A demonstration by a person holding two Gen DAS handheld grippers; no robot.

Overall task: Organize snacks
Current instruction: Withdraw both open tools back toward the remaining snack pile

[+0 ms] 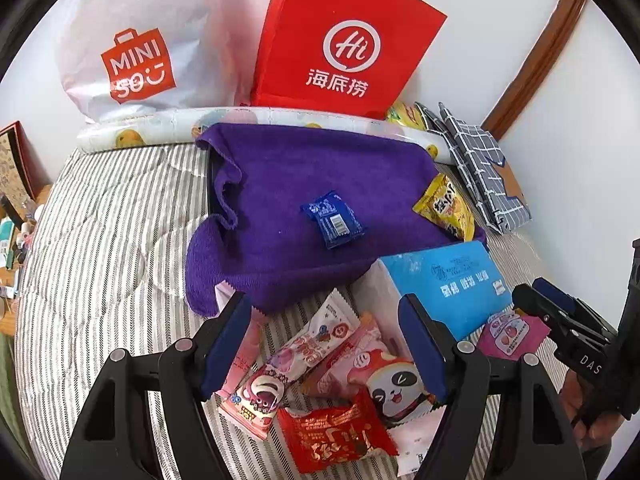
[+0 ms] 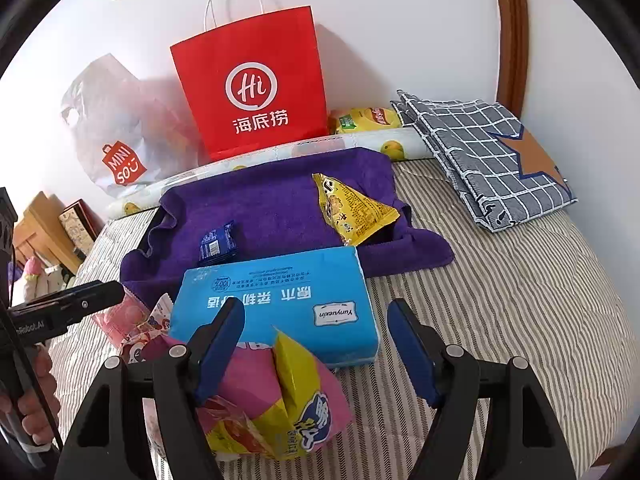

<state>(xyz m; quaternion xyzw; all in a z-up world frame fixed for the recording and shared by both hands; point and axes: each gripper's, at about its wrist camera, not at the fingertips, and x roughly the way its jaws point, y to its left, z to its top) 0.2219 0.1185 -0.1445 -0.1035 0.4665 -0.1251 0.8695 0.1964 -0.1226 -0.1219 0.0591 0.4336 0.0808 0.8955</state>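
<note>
Several snack packets lie in a heap on the striped bed: a pink panda packet (image 1: 384,384), a red packet (image 1: 336,436) and a strawberry-bear packet (image 1: 260,396). My left gripper (image 1: 324,344) hovers open just over this heap, its pads touching nothing. My right gripper (image 2: 316,350) is open above a crumpled pink and yellow packet (image 2: 280,400), and it also shows at the right of the left wrist view (image 1: 556,312). Behind the heap lies a blue tissue pack (image 2: 276,304). A purple towel (image 2: 260,204) covers a tray and carries a small blue packet (image 2: 218,242) and a yellow packet (image 2: 352,212).
A red paper bag (image 2: 256,80) and a white plastic bag (image 2: 120,128) lean on the wall behind a rolled printed mat (image 2: 280,148). A yellow chips bag (image 2: 368,118) and a folded checked cloth bag (image 2: 488,160) lie at the back right. A person's hand (image 2: 36,400) holds the left gripper.
</note>
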